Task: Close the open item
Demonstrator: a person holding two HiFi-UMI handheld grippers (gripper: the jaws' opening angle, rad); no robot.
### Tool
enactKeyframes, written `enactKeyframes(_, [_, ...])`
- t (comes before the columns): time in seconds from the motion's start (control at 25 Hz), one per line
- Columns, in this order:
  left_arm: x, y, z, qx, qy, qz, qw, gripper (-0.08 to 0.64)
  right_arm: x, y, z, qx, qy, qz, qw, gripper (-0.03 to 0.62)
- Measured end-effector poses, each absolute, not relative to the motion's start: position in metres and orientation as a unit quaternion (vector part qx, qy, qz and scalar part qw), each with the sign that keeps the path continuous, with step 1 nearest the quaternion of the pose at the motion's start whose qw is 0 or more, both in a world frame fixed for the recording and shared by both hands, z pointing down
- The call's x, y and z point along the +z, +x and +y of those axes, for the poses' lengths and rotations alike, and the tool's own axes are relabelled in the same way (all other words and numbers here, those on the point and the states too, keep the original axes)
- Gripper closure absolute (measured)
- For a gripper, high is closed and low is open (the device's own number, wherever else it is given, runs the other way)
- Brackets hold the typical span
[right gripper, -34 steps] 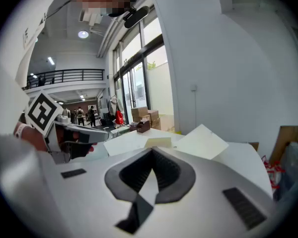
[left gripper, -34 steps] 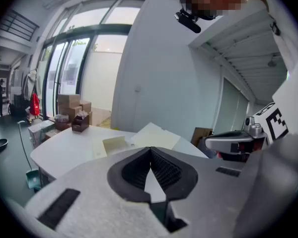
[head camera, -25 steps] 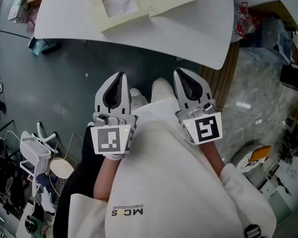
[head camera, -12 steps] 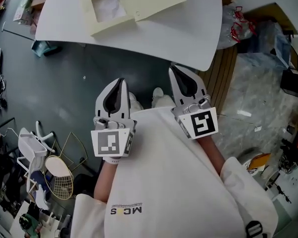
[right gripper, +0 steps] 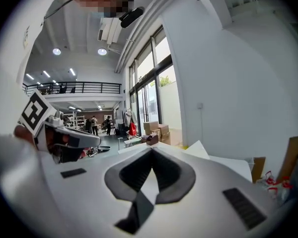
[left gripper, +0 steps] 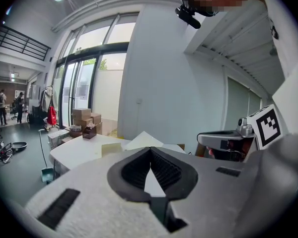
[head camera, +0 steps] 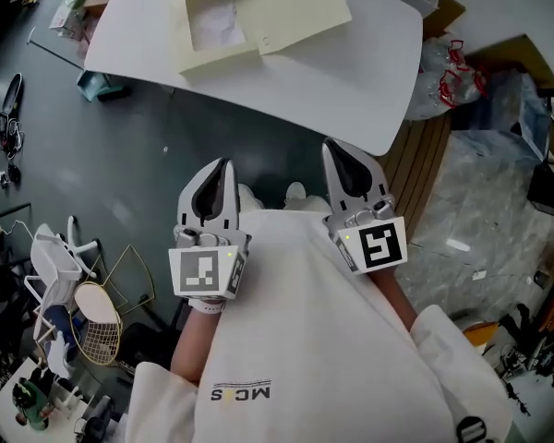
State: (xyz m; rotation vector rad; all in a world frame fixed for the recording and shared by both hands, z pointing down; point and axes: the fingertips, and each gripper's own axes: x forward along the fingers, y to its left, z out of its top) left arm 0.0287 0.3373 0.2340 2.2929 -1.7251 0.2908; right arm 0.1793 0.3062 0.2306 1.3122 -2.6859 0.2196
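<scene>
A pale yellow box lies open on the white table, its lid flapped out to the right. My left gripper and right gripper are both shut and empty, held close to my body above the dark floor, short of the table's near edge. In the left gripper view the jaws meet with the box and its raised lid far ahead. In the right gripper view, the right gripper has its jaws together, with the lid beyond them.
Cardboard boxes stand at the table's far end. A dustpan lies under the table's left edge. A racket and clutter sit on the floor at the left. Wooden slats and plastic bags stand at the right.
Both grippers stay shut and close to my body. The head view has shifted, so more of the open box and table shows at the top.
</scene>
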Motion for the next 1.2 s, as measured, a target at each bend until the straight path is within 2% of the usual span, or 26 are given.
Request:
enactKeyframes(0.16, [0.229, 0.03, 0.331, 0.088, 0.782, -0.605, 0.124, 0.534, 0.238, 0.183, 0.296, 0.092, 0.422, -0.9, 0.061, 0.577])
enactKeyframes(0.44, [0.237, 0.021, 0.296, 0.063, 0.783, -0.601, 0.145, 0.534, 0.238, 0.159, 0.27, 0.055, 0.389, -0.918, 0.046, 0.578])
enactKeyframes(0.76, [0.242, -0.054, 0.185, 0.04, 0.799, -0.578, 0.16, 0.534, 0.246, 0.104, 0.167, 0.068, 0.452, -0.887, 0.067, 0.578])
enactKeyframes(1.2, [0.257, -0.138, 0.052, 0.062, 0.839, -0.509, 0.185, 0.534, 0.246, 0.025, 0.045, 0.085, 0.502, -0.855, 0.096, 0.578])
